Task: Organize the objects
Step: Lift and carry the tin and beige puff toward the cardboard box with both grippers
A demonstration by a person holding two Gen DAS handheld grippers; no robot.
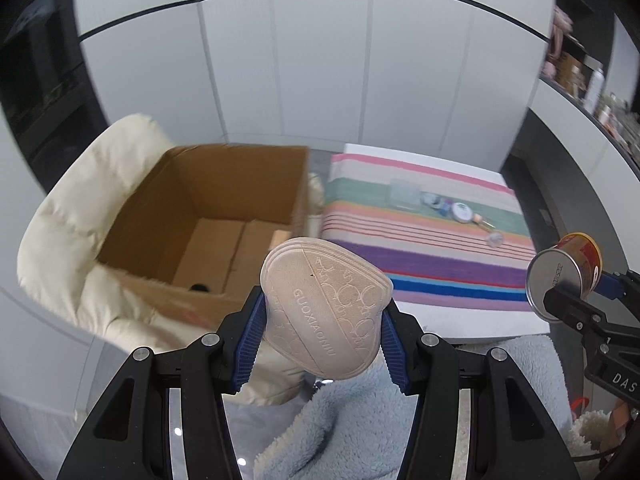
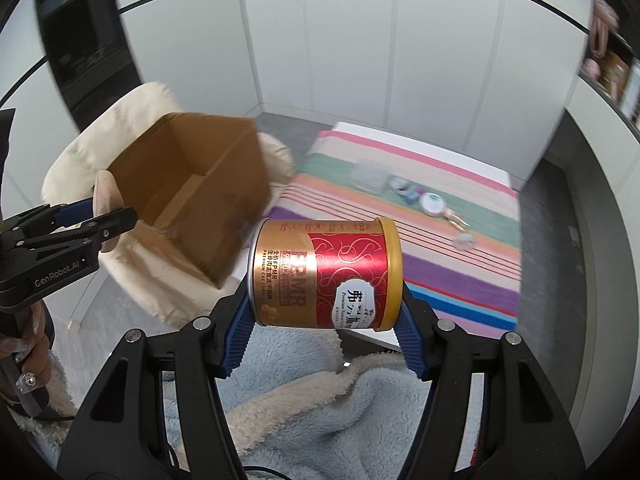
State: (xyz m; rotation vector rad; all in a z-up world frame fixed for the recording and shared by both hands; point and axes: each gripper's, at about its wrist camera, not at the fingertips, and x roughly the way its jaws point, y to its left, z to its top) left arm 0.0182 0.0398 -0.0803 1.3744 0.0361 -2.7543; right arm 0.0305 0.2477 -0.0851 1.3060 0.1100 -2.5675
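Note:
My left gripper point(image 1: 324, 308) is shut on a stack of beige embossed shoe insoles point(image 1: 320, 280), held upright just in front of an open cardboard box point(image 1: 224, 216). In the right wrist view, my right gripper point(image 2: 324, 296) is shut on a red and gold cat food can point(image 2: 324, 272) lying sideways between the blue pads. The box point(image 2: 196, 192) stands to its left, tilted on a cream padded cushion point(image 2: 132, 120). Each gripper shows in the other's view: the right gripper point(image 1: 580, 284) with the can point(image 1: 560, 276) at the far right, and the left gripper point(image 2: 102, 212) with the insoles point(image 2: 105, 188) at the left edge.
A striped cloth point(image 1: 432, 256) covers a white table right of the box and carries a clear case point(image 1: 404, 194), a round badge reel point(image 1: 464, 212) and small trinkets. A light blue fleece blanket point(image 2: 320, 400) lies below the grippers. A hand point(image 2: 28, 360) holds the left gripper. White cabinet doors stand behind.

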